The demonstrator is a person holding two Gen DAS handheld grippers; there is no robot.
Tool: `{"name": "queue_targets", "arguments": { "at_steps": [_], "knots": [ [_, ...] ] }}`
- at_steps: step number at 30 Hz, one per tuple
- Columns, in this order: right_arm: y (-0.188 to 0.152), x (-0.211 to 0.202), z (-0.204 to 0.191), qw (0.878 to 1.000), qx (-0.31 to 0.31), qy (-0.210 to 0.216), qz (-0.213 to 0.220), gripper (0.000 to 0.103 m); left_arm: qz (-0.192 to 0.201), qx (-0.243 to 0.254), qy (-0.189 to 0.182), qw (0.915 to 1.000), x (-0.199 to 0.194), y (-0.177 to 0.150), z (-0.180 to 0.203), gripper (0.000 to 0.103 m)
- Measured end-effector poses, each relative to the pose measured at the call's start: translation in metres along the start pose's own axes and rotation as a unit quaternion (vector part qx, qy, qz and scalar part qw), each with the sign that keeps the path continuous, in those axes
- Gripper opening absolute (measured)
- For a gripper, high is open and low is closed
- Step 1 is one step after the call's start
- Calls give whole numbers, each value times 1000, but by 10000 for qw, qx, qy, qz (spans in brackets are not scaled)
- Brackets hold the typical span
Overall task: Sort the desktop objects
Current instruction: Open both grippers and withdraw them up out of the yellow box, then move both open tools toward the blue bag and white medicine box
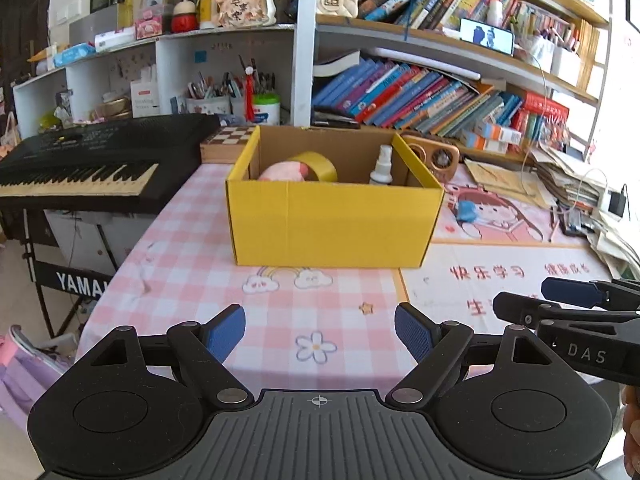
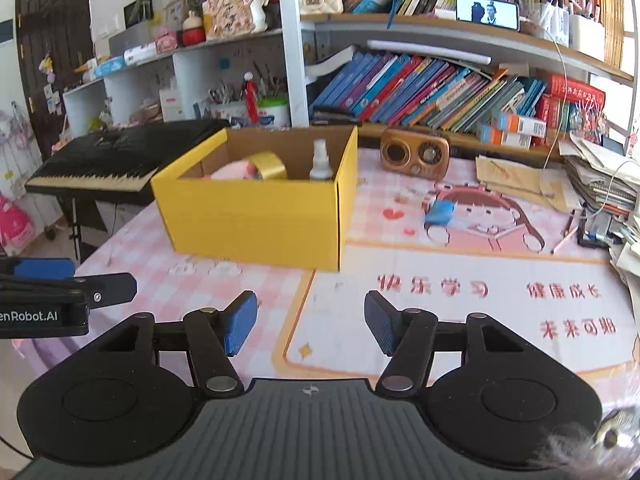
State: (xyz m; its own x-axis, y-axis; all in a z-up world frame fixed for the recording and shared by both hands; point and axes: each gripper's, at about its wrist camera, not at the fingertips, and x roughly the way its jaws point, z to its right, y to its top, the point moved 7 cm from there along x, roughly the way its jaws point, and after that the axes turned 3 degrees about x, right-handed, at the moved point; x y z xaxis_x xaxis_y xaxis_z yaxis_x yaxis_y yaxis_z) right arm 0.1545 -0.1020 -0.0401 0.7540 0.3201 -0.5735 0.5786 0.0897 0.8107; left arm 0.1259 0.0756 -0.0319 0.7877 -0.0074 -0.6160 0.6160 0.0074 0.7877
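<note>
A yellow cardboard box (image 1: 336, 224) stands on the pink desk mat, also in the right wrist view (image 2: 256, 220). Inside it are a yellow tape roll (image 1: 316, 165), a pink soft object (image 1: 282, 172) and a small white spray bottle (image 1: 382, 166). A small blue object (image 2: 439, 213) lies on the mat right of the box. My left gripper (image 1: 320, 332) is open and empty, near the front of the desk. My right gripper (image 2: 311, 326) is open and empty, beside it on the right.
A black Yamaha keyboard (image 1: 80, 164) stands left of the desk. A brown wooden radio (image 2: 414, 154) sits behind the box. Paper stacks and cables (image 2: 600, 188) crowd the right edge. Bookshelves (image 1: 420, 96) line the back.
</note>
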Motion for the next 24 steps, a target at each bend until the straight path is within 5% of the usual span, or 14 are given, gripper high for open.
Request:
{"name": "queue_targets", "arguments": {
  "at_steps": [24],
  "knots": [
    [-21, -5, 5, 9989, -97, -359, -279, 77, -314, 225, -118, 9992, 4, -23, 16, 93]
  ]
}}
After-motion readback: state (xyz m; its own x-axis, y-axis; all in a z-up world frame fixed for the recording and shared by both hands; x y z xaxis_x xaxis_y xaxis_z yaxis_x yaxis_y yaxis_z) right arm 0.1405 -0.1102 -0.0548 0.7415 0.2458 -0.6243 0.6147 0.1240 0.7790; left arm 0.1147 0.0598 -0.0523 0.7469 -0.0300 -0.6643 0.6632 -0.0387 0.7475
